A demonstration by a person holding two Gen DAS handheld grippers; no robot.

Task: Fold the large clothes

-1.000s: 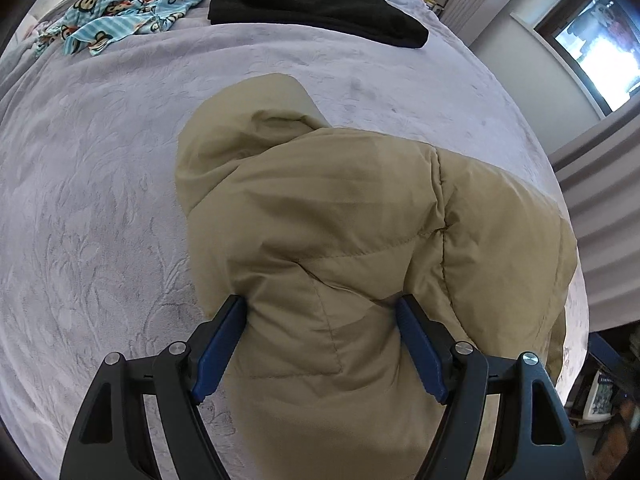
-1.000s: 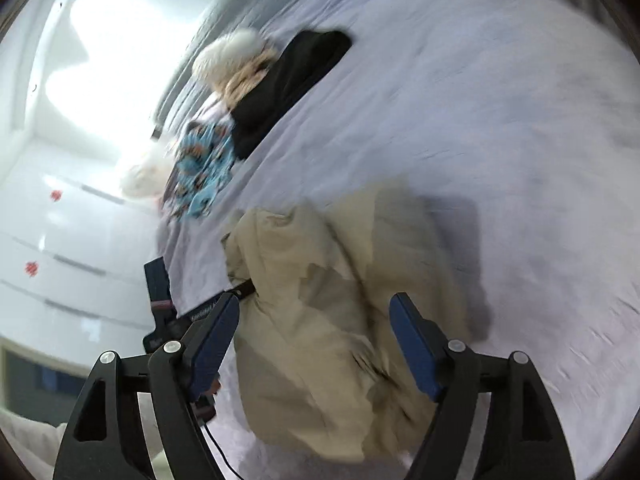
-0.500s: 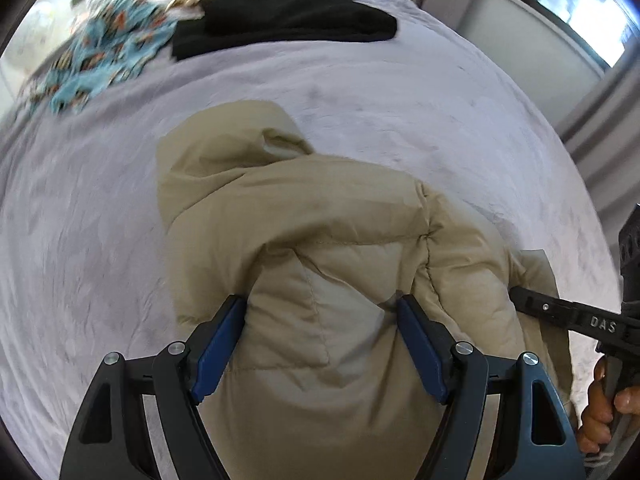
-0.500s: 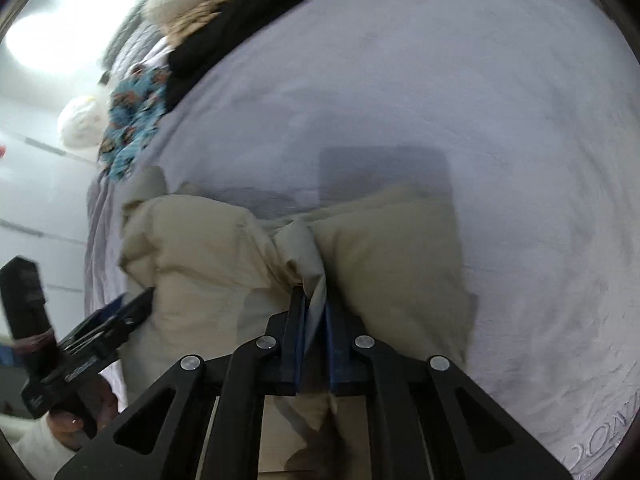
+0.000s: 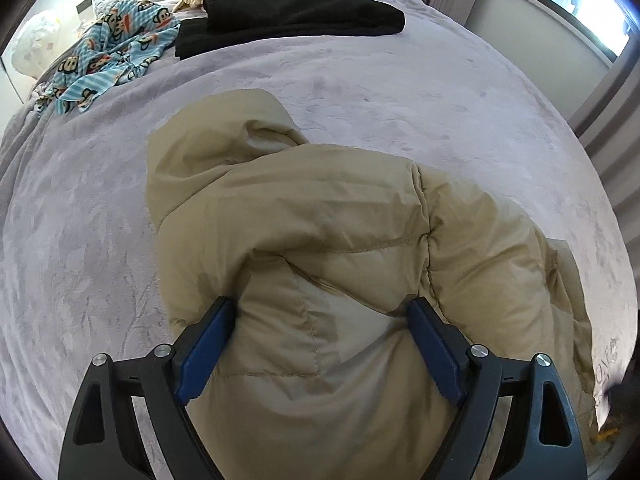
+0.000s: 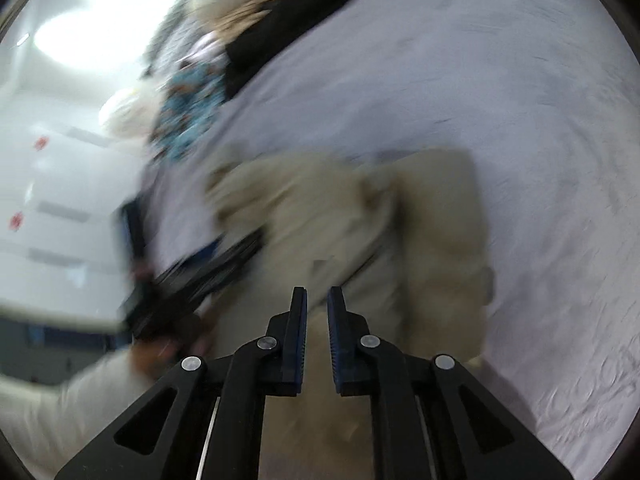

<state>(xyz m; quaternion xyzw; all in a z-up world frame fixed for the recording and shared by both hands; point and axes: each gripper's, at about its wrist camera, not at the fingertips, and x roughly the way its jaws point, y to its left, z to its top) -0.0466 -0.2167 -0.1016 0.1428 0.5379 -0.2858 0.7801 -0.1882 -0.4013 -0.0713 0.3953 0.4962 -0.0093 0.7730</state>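
Khaki padded jacket (image 5: 320,248) lies bunched on the grey bed (image 5: 80,240). Half a second ago the right hand-held gripper (image 6: 317,304) pinched its fabric; now its jaws are parting, empty. Left hand-held gripper (image 5: 320,320) straddles the jacket, widening: both releasing, fold likely set.

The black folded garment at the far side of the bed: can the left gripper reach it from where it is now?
Probably not without moving: the left gripper, jaws opening, straddles the beige jacket, and bare blanket separates it from the black garment.
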